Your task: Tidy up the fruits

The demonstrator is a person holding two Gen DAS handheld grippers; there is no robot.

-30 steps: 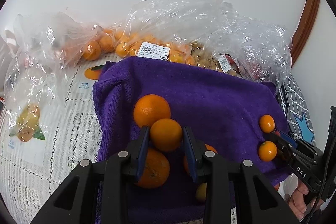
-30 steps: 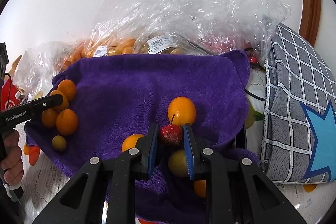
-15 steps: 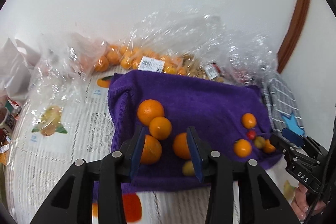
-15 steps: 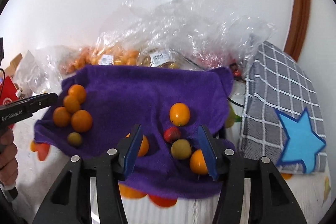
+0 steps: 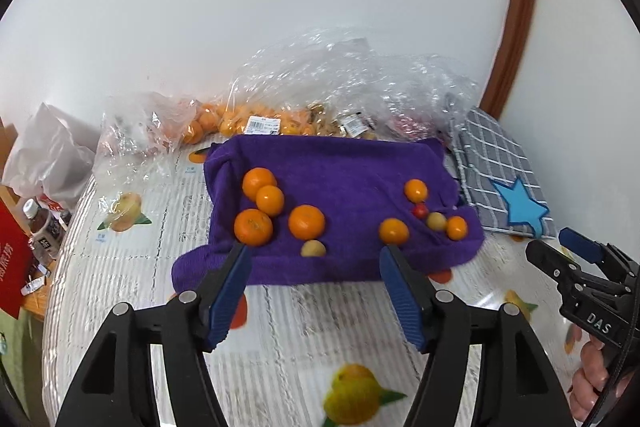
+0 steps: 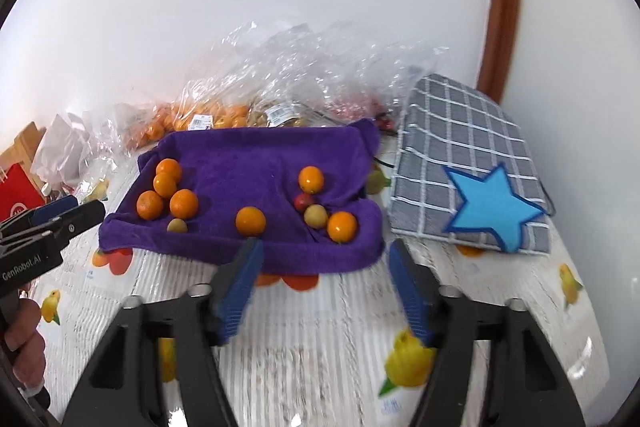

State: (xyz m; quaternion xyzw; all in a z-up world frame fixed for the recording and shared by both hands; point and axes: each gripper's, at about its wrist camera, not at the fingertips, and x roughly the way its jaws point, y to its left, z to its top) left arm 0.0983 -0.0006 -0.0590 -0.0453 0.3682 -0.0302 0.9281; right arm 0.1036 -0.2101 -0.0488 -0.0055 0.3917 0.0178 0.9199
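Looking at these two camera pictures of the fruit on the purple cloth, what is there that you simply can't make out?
- Fruit in the plastic bags: both views, crinkled glare hides kinds and count.
- Bag labels: print too small to read.
- Table under the purple towel: covered; printed fruit peeks out at its front edge.
- Red box and bottle: left wrist view, cut off by the lens edge.
- Right gripper: left wrist view, partly cut off.

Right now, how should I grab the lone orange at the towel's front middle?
Grip the lone orange across its widest part, from the front with the right hand-held gripper. It sits apart from the other fruit on the purple towel, so both sides are free.
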